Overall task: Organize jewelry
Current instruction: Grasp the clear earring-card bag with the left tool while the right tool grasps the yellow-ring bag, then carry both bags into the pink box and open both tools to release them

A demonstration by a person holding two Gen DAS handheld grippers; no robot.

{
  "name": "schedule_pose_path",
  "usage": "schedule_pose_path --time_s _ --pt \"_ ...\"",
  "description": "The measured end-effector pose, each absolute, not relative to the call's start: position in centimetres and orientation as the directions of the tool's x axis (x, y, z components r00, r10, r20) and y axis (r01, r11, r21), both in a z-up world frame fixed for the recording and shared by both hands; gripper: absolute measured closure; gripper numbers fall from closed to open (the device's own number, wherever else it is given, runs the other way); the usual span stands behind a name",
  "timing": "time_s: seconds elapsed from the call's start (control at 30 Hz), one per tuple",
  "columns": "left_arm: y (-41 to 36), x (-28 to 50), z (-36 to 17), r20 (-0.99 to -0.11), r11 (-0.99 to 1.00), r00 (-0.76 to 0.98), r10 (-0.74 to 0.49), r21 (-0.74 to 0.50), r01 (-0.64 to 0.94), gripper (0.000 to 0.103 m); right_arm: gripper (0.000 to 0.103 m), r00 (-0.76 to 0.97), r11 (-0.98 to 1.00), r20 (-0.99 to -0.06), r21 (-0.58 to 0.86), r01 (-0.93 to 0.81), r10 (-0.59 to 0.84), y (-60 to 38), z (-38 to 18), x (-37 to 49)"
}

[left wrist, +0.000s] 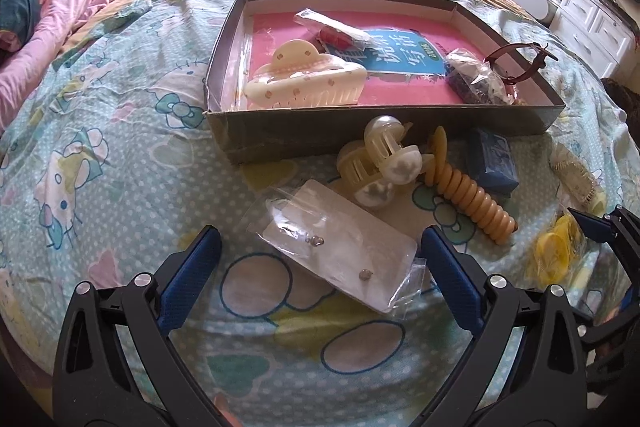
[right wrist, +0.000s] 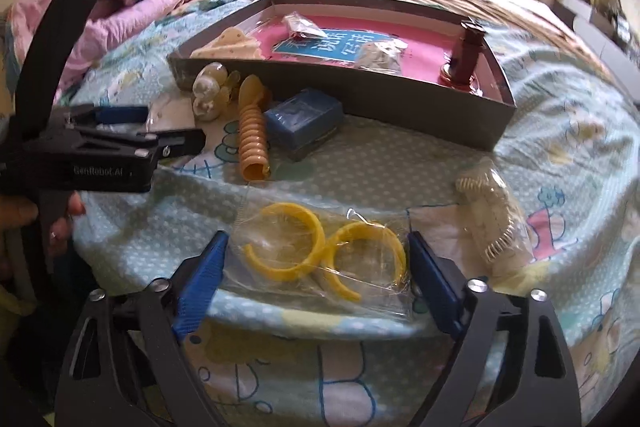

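A shallow cardboard box (left wrist: 304, 129) (right wrist: 400, 99) with a pink floor lies on the bedspread and holds a cream hair claw (left wrist: 304, 79), small plastic bags and a dark red clip (left wrist: 516, 65). My left gripper (left wrist: 320, 243) is open around a clear bag with stud earrings on a card (left wrist: 340, 247). My right gripper (right wrist: 316, 251) is open around a clear bag of yellow hoop earrings (right wrist: 320, 251), also seen in the left wrist view (left wrist: 554, 251). A pearl hair claw (left wrist: 380, 163), a tan spiral clip (left wrist: 468, 195) and a blue box (left wrist: 494, 163) lie in front of the box.
A bagged cream comb (right wrist: 492, 223) lies right of the yellow hoops. Pink bedding (left wrist: 64, 27) and pillows are piled at the back left. White drawers (left wrist: 592, 27) stand beyond the bed at the right. The left gripper shows at the left of the right wrist view (right wrist: 120, 139).
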State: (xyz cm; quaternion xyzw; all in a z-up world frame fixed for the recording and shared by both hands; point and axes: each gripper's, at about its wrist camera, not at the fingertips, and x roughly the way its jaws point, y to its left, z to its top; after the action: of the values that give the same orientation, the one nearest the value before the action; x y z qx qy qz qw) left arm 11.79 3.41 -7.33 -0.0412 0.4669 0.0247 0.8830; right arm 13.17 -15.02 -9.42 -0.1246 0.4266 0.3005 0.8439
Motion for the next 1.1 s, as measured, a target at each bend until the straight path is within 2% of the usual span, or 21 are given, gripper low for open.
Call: schedule_pose_path --time_s 0.07,0.23,0.3,0.37,0.4,0.47,0.53,0.57,0.63,0.77,1.1 --pt "3.4 11.8 -7.3 -0.824 0.996 0.567 0.003 -0.05 -0.079 0.01 0.022 0.458 0.778 -0.79 0.038 -0.627 0.408 -14.9 -9.4 13.0" --pt "3.2 11.9 -7.4 -0.82 0.997 0.572 0.009 -0.039 -0.07 0.01 0.023 0.44 0.757 -0.779 0.066 -0.651 0.446 -14.9 -8.9 12.8" --pt "3.0 11.8 -7.3 -0.817 0.997 0.577 0.003 -0.041 -0.062 0.016 0.023 0.437 0.749 -0.772 0.075 -0.658 0.462 -14.9 -8.4 12.6" --pt "2.9 11.7 -7.1 -0.814 0.997 0.582 0.002 -0.04 -0.06 0.032 0.023 0.44 0.743 -0.761 0.082 -0.664 0.477 -15.0 -7.7 12.4" --pt "3.0 11.6 -7.0 -0.812 0.997 0.584 0.0 -0.043 -0.06 0.036 0.023 0.445 0.743 -0.757 0.08 -0.664 0.479 -15.1 -7.4 12.4" --pt "3.1 11.5 -6.8 -0.808 0.997 0.589 -0.011 -0.057 -0.059 0.056 0.023 0.453 0.745 -0.749 0.081 -0.662 0.485 -15.3 -6.9 12.4" --pt "3.3 11.3 -6.6 -0.806 0.996 0.592 -0.021 -0.07 -0.06 0.068 0.023 0.46 0.748 -0.742 0.084 -0.658 0.487 -15.5 -6.5 12.5" --pt "3.4 11.3 -6.5 -0.804 0.995 0.594 -0.029 -0.08 -0.06 0.08 0.023 0.466 0.751 -0.738 0.083 -0.655 0.488 -15.6 -6.2 12.5" --pt "3.8 11.1 -6.2 -0.801 0.99 0.595 -0.067 -0.126 -0.058 0.088 0.023 0.474 0.756 -0.732 0.085 -0.649 0.489 -15.8 -5.8 12.6" --pt "3.9 10.7 -5.7 -0.797 0.987 0.598 -0.089 -0.152 -0.057 0.092 0.023 0.489 0.763 -0.719 0.088 -0.64 0.493 -16.4 -4.9 12.8" --pt "3.8 9.7 -2.5 -0.738 0.982 0.665 -0.115 -0.184 -0.034 0.093 0.023 0.523 0.773 -0.689 0.085 -0.628 0.501 -17.3 -3.3 13.1"
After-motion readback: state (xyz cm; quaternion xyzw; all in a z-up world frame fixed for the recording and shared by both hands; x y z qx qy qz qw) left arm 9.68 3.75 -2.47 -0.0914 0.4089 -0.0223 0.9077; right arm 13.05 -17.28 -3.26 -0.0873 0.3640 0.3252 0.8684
